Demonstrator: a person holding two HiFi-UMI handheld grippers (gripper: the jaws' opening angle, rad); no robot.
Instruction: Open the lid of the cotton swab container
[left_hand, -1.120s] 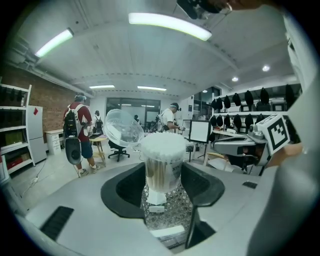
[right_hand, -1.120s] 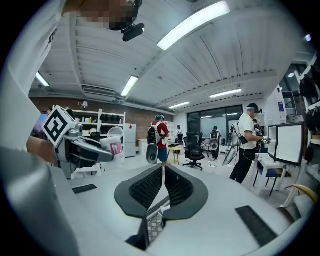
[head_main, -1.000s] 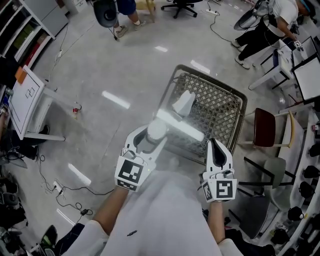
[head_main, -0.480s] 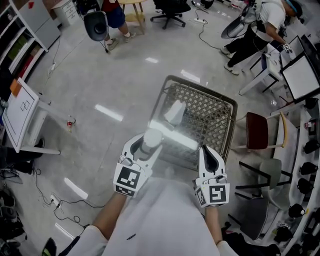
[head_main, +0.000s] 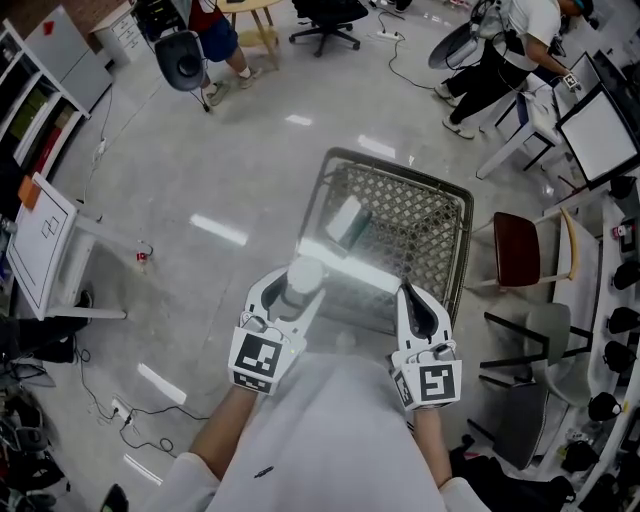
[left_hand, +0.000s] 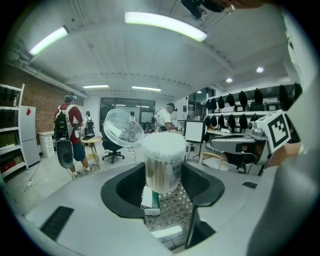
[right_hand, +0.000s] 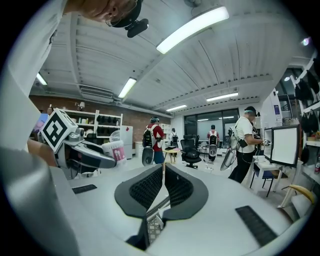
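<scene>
My left gripper (head_main: 293, 292) is shut on the cotton swab container (head_main: 304, 274), a clear round tub packed with white-tipped swabs, and holds it upright. In the left gripper view the container (left_hand: 163, 165) sits between the dark pads of the left gripper (left_hand: 162, 184). Its clear domed lid (left_hand: 124, 128) stands flipped open to the upper left, and the swab tips are bare. My right gripper (head_main: 409, 294) hovers to the right, apart from the container, shut with nothing in it. In the right gripper view the right gripper (right_hand: 163, 172) has its pads together, and the container (right_hand: 115, 150) shows at the left.
A metal wire basket (head_main: 455, 215) stands on the floor under both grippers, with a white and green box (head_main: 346, 222) inside. A chair with a red seat (head_main: 518, 252) is to its right. A whiteboard stand (head_main: 40, 240) is at the left, and people stand at the far side.
The head view has drifted, so the basket and floor sit differently in frame. Both grippers keep their pose; the container stays in the left grip.
</scene>
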